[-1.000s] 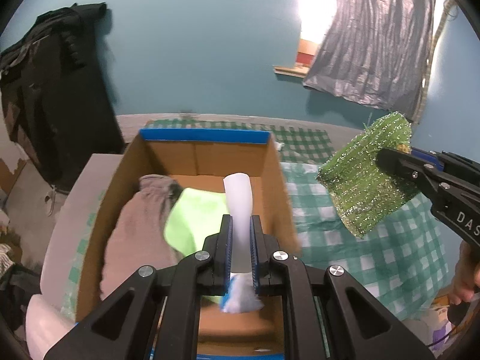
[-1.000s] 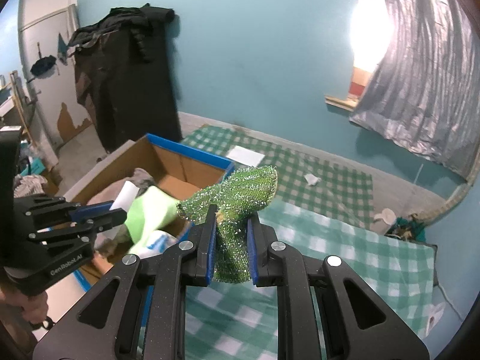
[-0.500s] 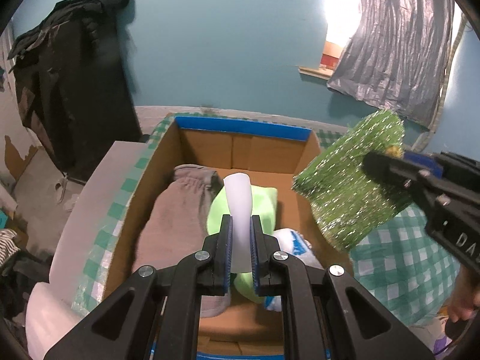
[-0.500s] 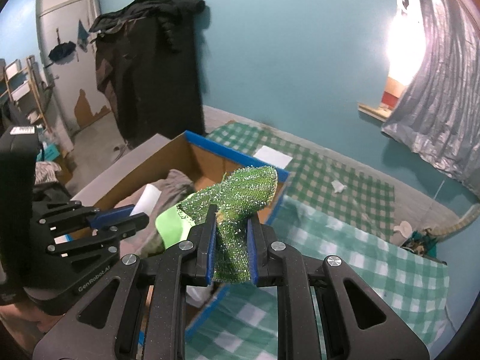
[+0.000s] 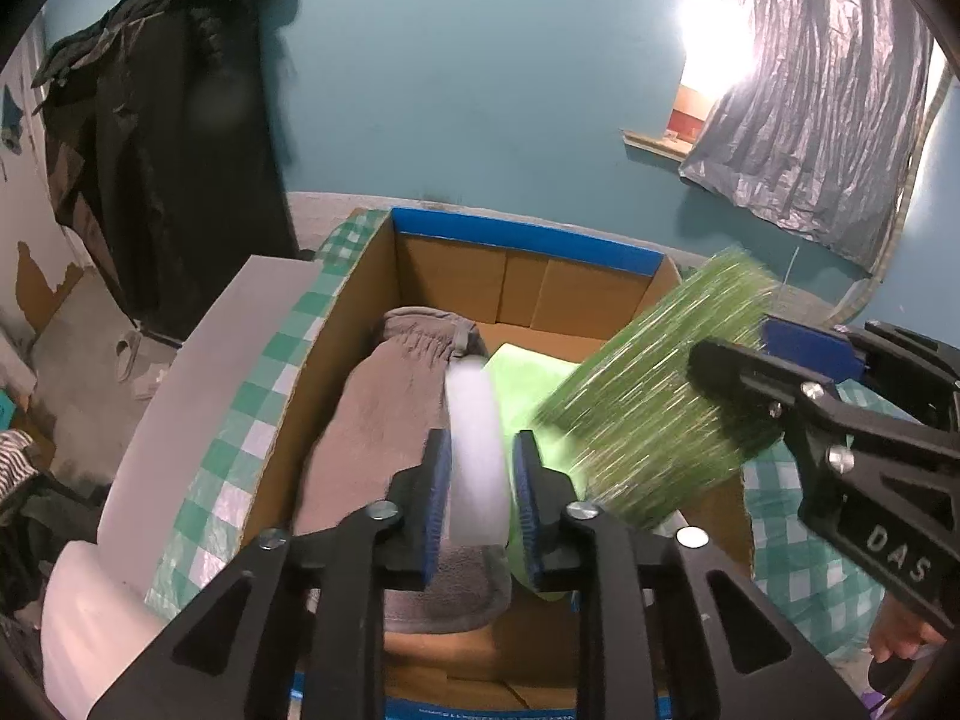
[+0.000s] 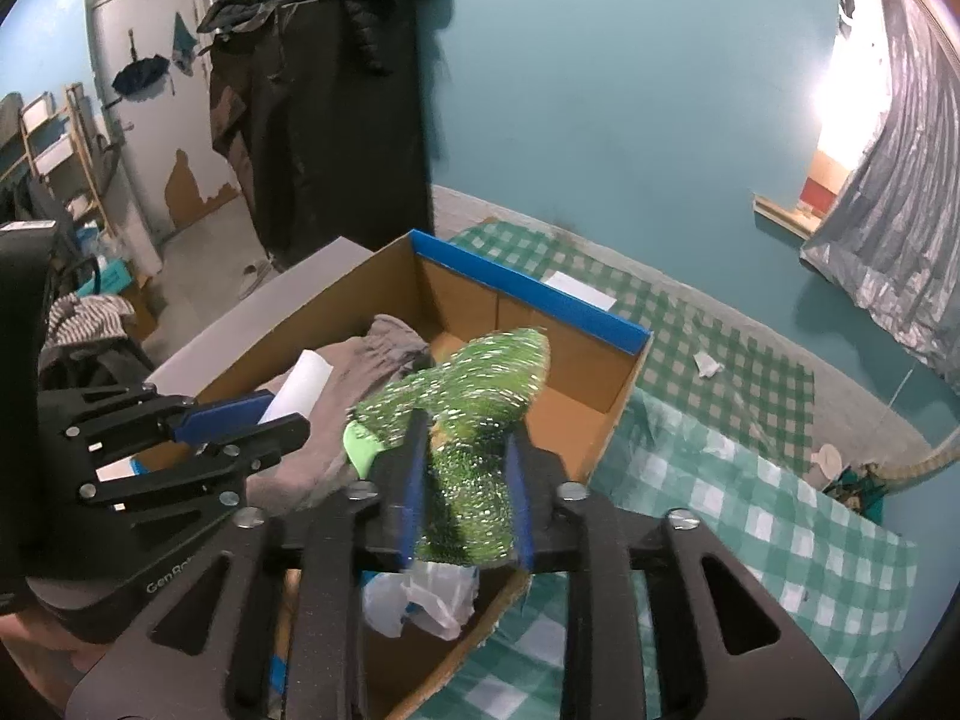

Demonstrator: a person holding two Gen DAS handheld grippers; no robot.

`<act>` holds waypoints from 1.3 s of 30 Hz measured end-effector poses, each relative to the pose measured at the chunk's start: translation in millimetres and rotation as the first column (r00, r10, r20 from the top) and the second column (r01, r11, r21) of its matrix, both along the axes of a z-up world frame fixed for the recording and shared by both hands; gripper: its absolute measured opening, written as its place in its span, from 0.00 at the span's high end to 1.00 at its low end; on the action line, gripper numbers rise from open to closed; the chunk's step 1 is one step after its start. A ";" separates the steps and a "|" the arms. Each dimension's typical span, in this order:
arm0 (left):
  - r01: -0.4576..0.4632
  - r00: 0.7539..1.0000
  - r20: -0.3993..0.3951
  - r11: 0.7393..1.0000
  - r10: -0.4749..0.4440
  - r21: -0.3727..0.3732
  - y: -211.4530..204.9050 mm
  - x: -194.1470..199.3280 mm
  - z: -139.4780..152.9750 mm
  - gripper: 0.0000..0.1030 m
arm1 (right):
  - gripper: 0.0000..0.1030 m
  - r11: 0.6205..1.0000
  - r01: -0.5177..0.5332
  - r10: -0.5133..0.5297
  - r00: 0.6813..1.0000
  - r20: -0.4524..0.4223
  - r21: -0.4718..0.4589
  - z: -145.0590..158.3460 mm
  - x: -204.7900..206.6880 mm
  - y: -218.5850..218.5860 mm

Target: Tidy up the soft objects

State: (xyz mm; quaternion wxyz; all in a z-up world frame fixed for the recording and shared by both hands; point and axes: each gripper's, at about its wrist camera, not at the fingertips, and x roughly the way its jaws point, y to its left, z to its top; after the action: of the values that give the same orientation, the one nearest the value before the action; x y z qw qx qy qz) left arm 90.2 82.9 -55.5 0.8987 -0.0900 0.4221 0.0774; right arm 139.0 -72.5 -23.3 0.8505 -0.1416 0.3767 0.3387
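Note:
An open cardboard box (image 5: 522,282) with a blue-taped rim stands on the checked cloth; it also shows in the right wrist view (image 6: 528,300). Inside lie a grey-brown garment (image 5: 384,420), a bright green cloth (image 5: 528,372) and a white-blue plastic bag (image 6: 420,597). My left gripper (image 5: 477,468) is shut on a white foam piece (image 5: 474,450) above the box. My right gripper (image 6: 462,480) is shut on a glittery green scrubber (image 6: 480,396), held over the box's right half. That scrubber is blurred in the left wrist view (image 5: 654,396).
A green-and-white checked cloth (image 6: 720,480) covers the surface right of the box. A grey panel (image 5: 198,384) leans along the box's left side. Dark coats (image 6: 324,108) hang on the teal wall. A silver sheet (image 5: 804,90) covers the window.
My right gripper has carried the green scrubber left, from over the cloth to over the box. My left gripper has shifted left over the grey garment, still holding the foam piece.

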 end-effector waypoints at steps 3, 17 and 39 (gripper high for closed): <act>-0.011 1.000 0.015 1.000 0.011 -0.004 3.8 -2.4 0.5 0.59 | 0.57 1.000 0.003 -0.002 1.000 0.015 -0.013 0.0 -2.0 3.4; -0.001 0.998 0.071 1.000 -0.001 0.022 -6.0 -18.0 18.7 0.31 | 0.35 0.999 0.042 -0.043 0.998 0.044 0.012 9.8 -9.4 -9.3; 0.053 0.985 0.165 0.998 -0.058 0.032 -29.4 -55.3 51.6 0.07 | 0.32 0.981 0.157 -0.168 0.981 0.097 0.112 43.0 -44.0 -70.7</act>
State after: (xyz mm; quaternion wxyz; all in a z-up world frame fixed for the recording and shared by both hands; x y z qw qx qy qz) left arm 34.9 53.5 -3.9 0.9337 -0.0718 0.3472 0.0505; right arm 95.0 -143.2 19.6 0.9003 -0.0837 0.3234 0.2789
